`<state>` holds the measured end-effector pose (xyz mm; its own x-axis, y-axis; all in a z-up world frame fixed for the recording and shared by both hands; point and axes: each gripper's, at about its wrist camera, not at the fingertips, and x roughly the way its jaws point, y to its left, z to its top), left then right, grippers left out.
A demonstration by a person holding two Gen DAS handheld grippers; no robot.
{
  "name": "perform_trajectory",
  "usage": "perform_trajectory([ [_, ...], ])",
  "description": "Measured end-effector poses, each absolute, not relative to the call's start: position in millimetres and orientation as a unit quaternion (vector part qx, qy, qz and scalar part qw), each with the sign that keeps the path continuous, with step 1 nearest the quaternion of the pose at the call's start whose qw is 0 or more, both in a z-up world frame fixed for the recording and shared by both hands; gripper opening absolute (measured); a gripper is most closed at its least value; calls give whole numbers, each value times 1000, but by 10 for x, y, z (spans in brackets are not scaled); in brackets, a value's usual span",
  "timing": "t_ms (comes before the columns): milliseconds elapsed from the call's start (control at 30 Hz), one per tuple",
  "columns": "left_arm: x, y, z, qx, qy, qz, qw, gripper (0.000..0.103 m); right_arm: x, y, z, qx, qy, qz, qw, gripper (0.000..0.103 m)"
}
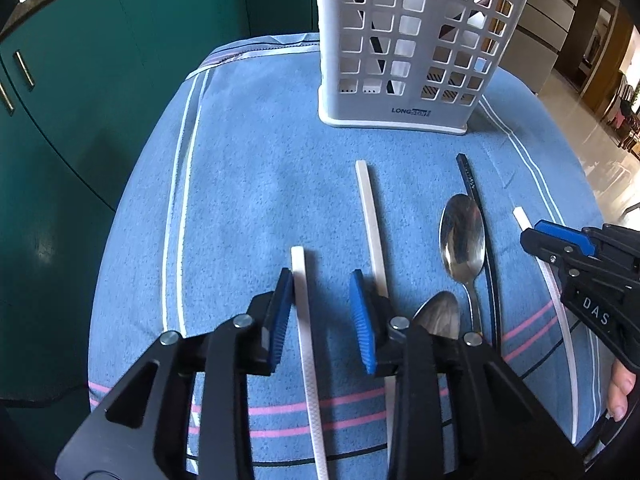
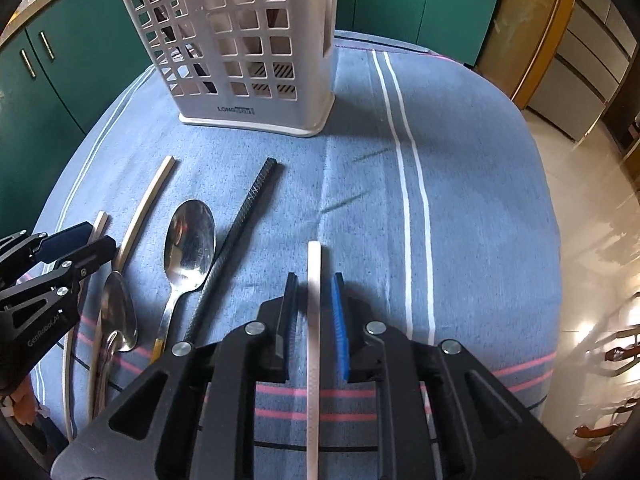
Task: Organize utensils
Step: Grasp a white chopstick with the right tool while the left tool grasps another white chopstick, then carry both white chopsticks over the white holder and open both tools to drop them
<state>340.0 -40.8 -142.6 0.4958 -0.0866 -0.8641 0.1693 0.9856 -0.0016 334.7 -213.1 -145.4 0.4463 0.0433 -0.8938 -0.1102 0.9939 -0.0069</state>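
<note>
grippers, left (image 1: 322, 316) and right (image 2: 316, 316), released; only right view shows fourth chopstick (image 2: 314, 352) whole.

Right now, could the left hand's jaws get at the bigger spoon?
Probably yes. The bigger spoon lies uncovered on the cloth, just right of the left gripper, whose open jaws straddle a white chopstick that isn't gripped.

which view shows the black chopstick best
The right wrist view: the black chopstick lies bare from its tip down to the right gripper's body. In the left wrist view it runs thin behind the big spoon, its lower end hidden.
</note>
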Motion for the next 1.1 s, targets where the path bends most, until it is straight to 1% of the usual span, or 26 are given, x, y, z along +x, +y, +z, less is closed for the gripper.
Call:
perform_trajectory([
  [167,3394,-431,-1432,44,496,-74,864,33,3344,-2110,-1454,-36,523,44,850,17],
  [500,3392,-446,-1432,51,497,-73,863,34,3303,-1995,-1448,-53,524,37,849,19],
  [533,3393,-440,-1428,49,497,-73,863,32,3305,-1982,-1447,-53,524,36,849,18],
  [600,3393,-440,-1429,48,495,-72,865,15,3305,-1962,-1441,-49,524,44,849,7],
  [633,3397,-426,-1429,37,495,-81,864,7,3304,-1944,-1438,-51,524,45,849,7],
  [767,3384,-343,-1380,14,490,-83,868,6,3273,-1953,-1381,-40,519,55,852,7],
  [867,3343,-267,-1207,-2,473,-88,877,6,3166,-1988,-1167,-37,496,54,866,7],
  [1100,3110,-143,-431,-26,390,-109,914,6,2813,-2093,-332,-29,404,59,912,7],
])
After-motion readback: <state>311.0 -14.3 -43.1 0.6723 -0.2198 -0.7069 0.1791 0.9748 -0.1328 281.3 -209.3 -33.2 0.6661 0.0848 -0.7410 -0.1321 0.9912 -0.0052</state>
